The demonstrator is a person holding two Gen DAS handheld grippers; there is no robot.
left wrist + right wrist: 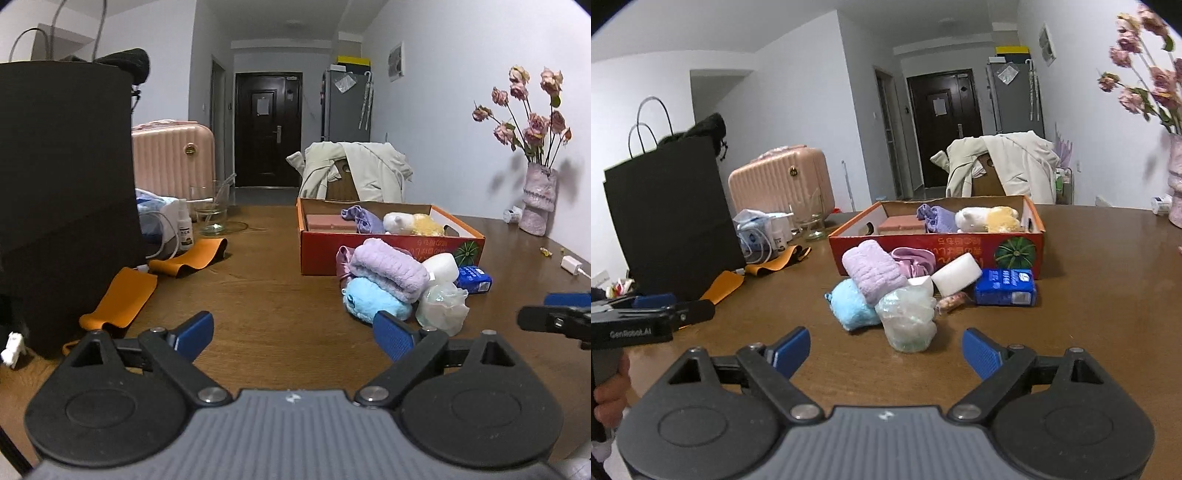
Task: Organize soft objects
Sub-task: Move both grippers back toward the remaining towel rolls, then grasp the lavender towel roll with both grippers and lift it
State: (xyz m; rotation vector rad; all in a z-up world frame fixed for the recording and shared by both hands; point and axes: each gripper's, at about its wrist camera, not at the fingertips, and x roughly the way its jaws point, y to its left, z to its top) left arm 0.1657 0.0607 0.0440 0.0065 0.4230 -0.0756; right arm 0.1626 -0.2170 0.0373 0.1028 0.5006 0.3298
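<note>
A pile of soft things lies on the wooden table in front of an orange cardboard box: a lilac towel roll, a light blue plush, a pale mesh puff, a white sponge and a pink satin piece. The box holds a purple cloth and a white-and-yellow plush. My left gripper is open and empty, left of the pile. My right gripper is open and empty, just before the puff.
A blue tissue pack lies beside the sponge. A black paper bag, orange straps, a glass and a spray bottle stand at the left. A vase of dried roses stands at the right by the wall.
</note>
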